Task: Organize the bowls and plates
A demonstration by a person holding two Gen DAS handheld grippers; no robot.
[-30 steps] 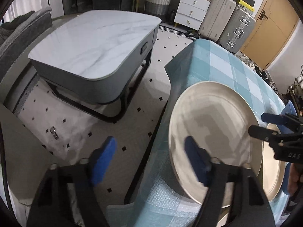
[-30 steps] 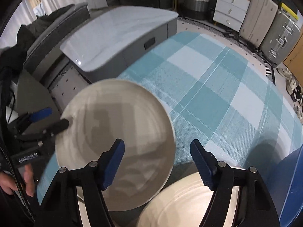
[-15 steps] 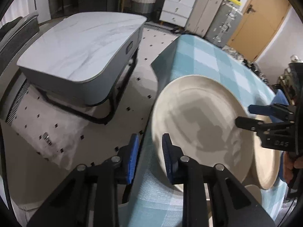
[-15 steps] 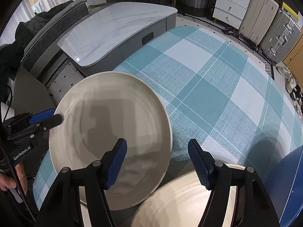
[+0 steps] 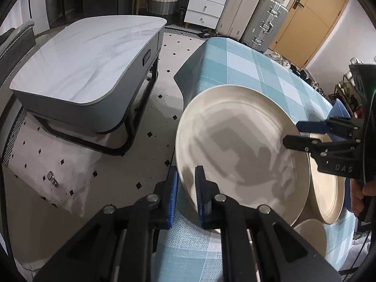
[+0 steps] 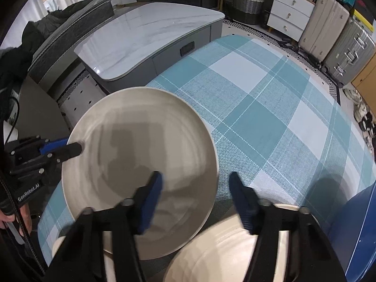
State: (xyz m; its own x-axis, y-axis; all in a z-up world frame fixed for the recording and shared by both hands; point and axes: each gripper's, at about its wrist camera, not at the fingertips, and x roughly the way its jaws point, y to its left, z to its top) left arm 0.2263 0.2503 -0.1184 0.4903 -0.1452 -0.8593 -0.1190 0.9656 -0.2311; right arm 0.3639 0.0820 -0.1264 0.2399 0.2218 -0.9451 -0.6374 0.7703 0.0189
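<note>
Since a second ago our left gripper (image 5: pixel 185 188) has closed onto the plate (image 5: pixel 239 150) rim; our right gripper (image 6: pixel 196 195) hangs open above it.

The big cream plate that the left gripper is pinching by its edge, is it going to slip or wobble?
The big cream plate looks smooth and glossy, so it could slip between the left gripper fingers. It is held at one rim spot only, so it will probably sag or tilt on the far side. It looks stiff and likely ceramic, so a drop onto the other plate might chip it.
</note>
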